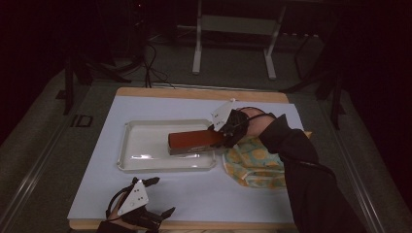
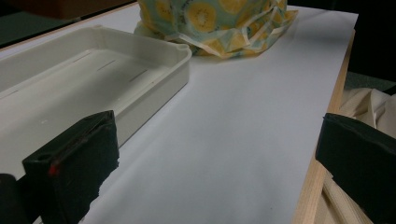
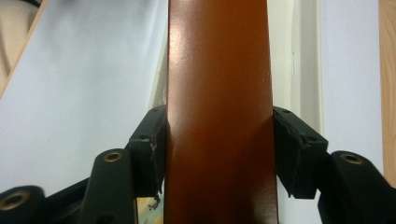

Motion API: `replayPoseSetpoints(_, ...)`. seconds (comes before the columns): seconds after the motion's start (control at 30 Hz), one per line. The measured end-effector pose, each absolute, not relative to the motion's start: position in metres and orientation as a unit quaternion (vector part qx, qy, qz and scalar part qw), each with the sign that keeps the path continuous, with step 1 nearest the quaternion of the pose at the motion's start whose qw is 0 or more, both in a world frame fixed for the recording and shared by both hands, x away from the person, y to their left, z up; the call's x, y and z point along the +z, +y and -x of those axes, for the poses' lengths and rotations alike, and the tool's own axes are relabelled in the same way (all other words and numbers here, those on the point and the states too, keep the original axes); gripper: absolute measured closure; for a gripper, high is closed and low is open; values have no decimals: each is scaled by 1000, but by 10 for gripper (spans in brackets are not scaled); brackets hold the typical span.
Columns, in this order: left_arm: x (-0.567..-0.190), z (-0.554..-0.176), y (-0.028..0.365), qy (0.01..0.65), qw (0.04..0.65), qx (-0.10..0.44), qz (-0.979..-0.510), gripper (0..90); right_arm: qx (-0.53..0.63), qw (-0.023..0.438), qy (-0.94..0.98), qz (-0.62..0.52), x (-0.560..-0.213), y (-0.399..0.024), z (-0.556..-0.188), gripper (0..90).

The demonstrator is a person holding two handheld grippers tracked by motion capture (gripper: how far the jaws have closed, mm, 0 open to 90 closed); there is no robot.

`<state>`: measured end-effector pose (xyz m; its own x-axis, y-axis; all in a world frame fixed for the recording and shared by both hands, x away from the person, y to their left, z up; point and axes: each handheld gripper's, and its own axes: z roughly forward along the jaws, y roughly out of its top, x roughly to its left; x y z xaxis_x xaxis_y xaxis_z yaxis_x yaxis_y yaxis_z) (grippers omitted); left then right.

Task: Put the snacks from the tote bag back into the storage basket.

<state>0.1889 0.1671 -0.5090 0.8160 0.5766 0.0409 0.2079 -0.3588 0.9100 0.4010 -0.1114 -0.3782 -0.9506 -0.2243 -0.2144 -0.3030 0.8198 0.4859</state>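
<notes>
Reaching forward, right gripper [image 1: 224, 130] clamps a red-brown block [image 1: 194, 141] over the tray [image 1: 145, 145]; left gripper [image 1: 145, 206] rests wide

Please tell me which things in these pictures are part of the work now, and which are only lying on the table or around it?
Part of the work:
- right gripper, shut on the brown block
- brown block, held over the white tray

Only lying about:
- lemon-print cloth, beside the tray
- left gripper, open, holding nothing, near the table's front edge
- white table cover
- metal frame on the floor behind
</notes>
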Motion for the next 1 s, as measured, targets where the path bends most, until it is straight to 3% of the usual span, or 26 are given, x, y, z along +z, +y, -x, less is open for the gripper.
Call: replayPoseSetpoints(1.0,-509,-189,167,241,514,177,-804,0,267,66,952,131,-436,-63,-417,427)
